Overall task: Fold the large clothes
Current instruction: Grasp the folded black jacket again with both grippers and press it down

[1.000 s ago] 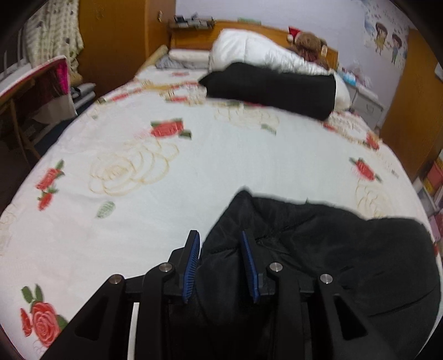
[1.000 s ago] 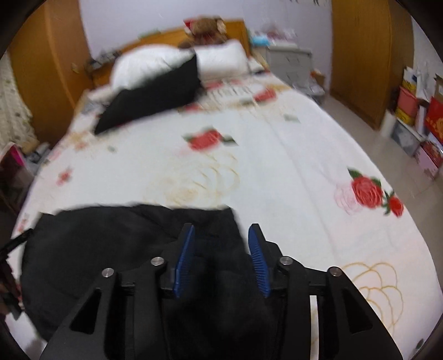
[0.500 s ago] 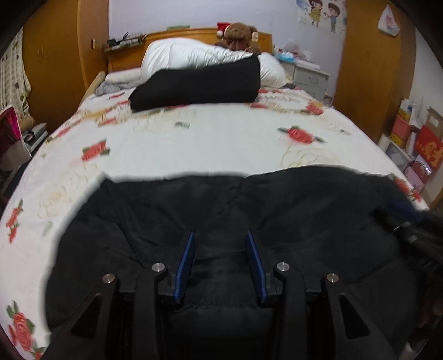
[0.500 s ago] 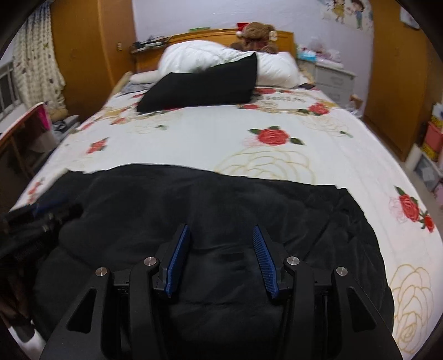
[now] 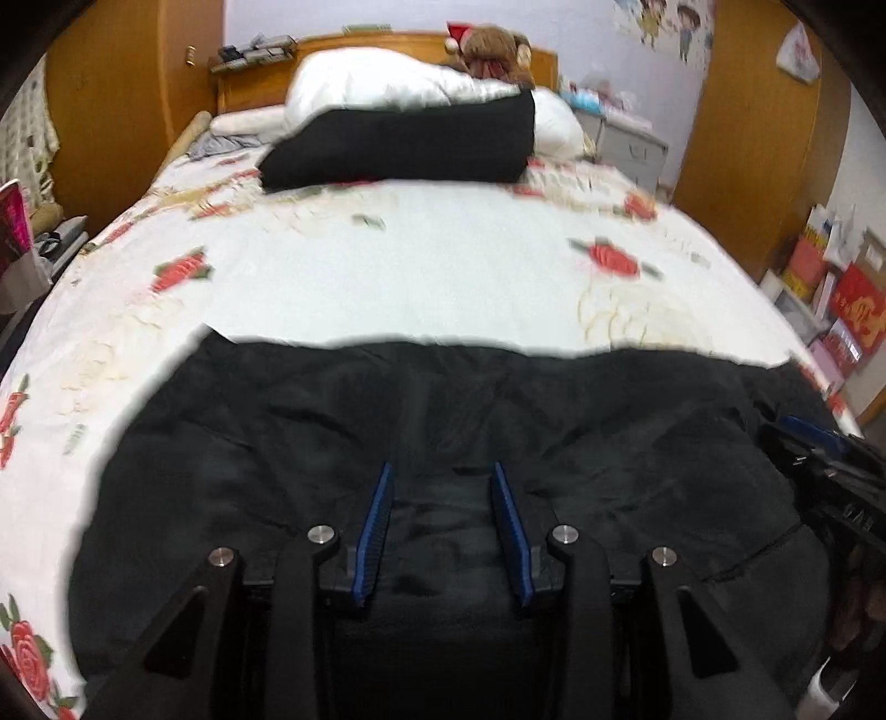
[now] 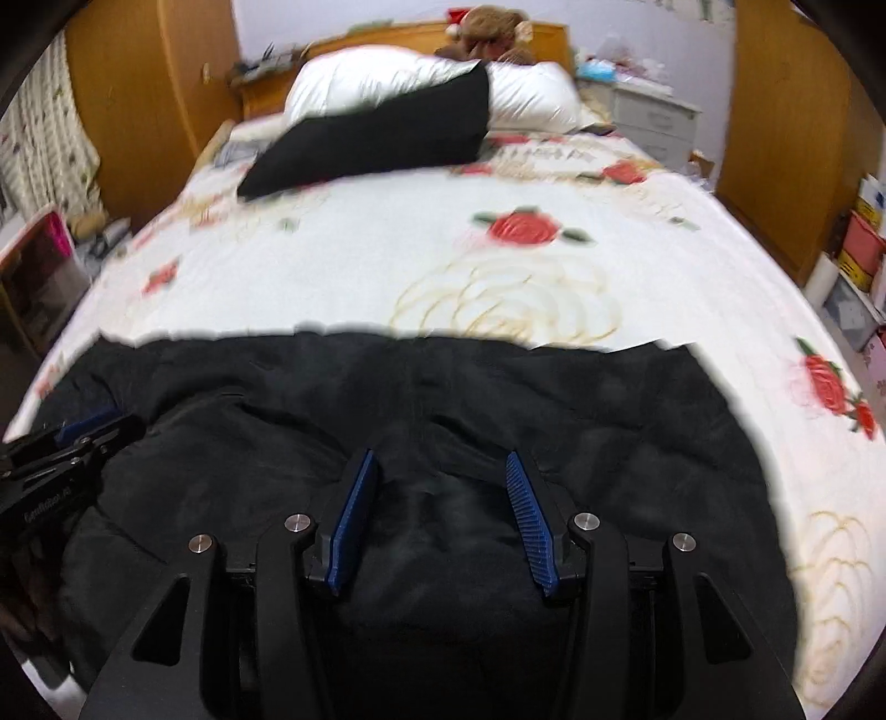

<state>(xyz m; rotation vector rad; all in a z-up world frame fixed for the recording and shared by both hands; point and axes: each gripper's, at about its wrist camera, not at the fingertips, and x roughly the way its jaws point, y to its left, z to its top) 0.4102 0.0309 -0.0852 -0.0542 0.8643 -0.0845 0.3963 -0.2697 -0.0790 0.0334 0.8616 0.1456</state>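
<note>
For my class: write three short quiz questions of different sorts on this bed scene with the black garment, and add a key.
1. True or false: the black garment lies spread across the near end of the bed.
2. Multiple choice: what sits on the white pillows by the headboard? A) a teddy bear B) a laptop C) a basket
3. Fill in: the bedsheet is printed with red ____.

Key
1. True. It lies under both the left tool and the right tool, dark fabric between the blue pads of each.
2. A, the teddy bear, above the folded black item.
3. Roses.
</note>
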